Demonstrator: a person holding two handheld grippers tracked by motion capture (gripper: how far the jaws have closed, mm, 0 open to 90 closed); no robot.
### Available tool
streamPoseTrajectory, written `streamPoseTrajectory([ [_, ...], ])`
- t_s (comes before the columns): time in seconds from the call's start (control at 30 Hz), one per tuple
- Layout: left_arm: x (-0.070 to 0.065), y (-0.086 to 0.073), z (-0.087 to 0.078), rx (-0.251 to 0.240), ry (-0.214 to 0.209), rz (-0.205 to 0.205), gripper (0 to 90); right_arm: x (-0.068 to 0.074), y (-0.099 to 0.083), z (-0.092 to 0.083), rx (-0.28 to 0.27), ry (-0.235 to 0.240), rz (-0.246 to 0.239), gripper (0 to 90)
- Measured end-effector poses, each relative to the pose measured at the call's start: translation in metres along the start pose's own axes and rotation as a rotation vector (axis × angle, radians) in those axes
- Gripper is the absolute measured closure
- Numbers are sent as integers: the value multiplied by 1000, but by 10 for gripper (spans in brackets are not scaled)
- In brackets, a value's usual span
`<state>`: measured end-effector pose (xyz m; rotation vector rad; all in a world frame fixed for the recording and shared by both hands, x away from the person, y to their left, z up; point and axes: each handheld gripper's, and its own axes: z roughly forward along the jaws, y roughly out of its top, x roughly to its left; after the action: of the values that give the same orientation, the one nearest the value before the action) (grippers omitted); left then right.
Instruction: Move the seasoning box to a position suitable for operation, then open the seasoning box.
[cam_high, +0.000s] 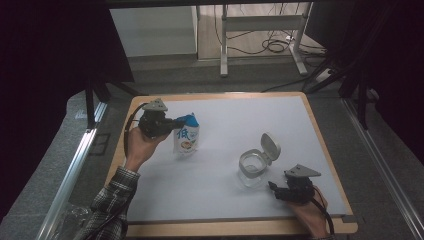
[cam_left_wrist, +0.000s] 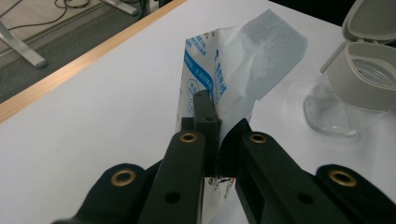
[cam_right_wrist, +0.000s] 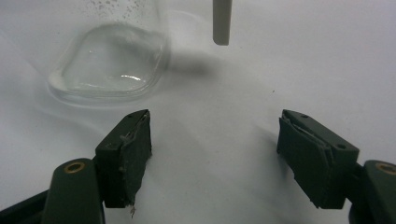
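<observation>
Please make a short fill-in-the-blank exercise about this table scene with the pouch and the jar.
1. The left gripper is shut on the ____.
2. The lid of the glass jar is flipped ____.
3. The right gripper has its jaws ____, with nothing between them.
4. The table has a ____ top.

Missing words: pouch; open; open; white

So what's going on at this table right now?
A person works with a gripper in each hand. The left gripper is shut on a blue and white pouch, pinching it near its top. The right gripper sits open beside a clear glass jar whose grey flip lid stands open, on the white table.
</observation>
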<state>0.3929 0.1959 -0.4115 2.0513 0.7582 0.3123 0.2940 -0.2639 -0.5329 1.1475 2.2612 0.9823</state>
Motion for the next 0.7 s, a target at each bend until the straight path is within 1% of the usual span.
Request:
streamPoseTrajectory([
  [0.2,-11,-2,-3,5,-17,0,898,1,0,0,-3,-6,1,265],
  [0.43,-25,-1,-5,2,-30,8,899,0,-1,-4,0,-16,0,265],
  [0.53,-32,0,-6,0,-40,12,898,1,-2,-8,-8,-7,6,265],
  [0.7,-41,1,-7,0,-65,19,899,6,-3,-10,-4,8,4,265],
])
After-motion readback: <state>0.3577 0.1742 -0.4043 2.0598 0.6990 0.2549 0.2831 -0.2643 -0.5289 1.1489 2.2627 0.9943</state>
